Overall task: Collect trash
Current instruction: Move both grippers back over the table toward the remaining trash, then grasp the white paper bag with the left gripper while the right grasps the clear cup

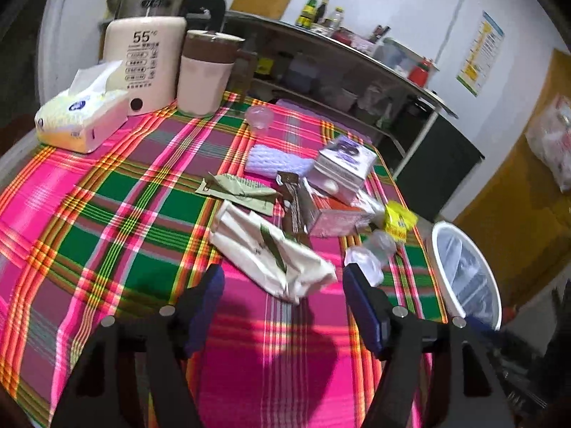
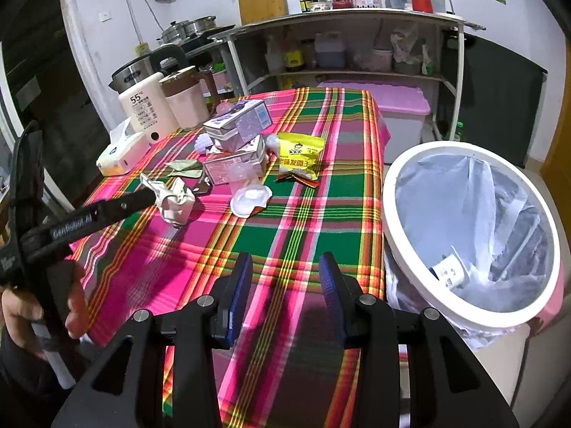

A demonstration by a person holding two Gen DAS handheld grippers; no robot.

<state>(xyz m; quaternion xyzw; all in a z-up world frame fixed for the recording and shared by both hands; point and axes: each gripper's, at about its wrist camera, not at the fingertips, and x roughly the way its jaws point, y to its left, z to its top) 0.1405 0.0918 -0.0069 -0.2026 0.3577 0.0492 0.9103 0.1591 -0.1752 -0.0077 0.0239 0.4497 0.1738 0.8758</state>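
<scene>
Both jaws of the left gripper [image 1: 282, 306] stand released just short of the crumpled paper bag [image 1: 271, 253], so straddle it squarely before clenching.

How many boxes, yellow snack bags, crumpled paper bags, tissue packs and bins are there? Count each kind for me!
Boxes: 2
Yellow snack bag: 1
Crumpled paper bag: 1
Tissue pack: 1
Bin: 1
Total: 6
</scene>
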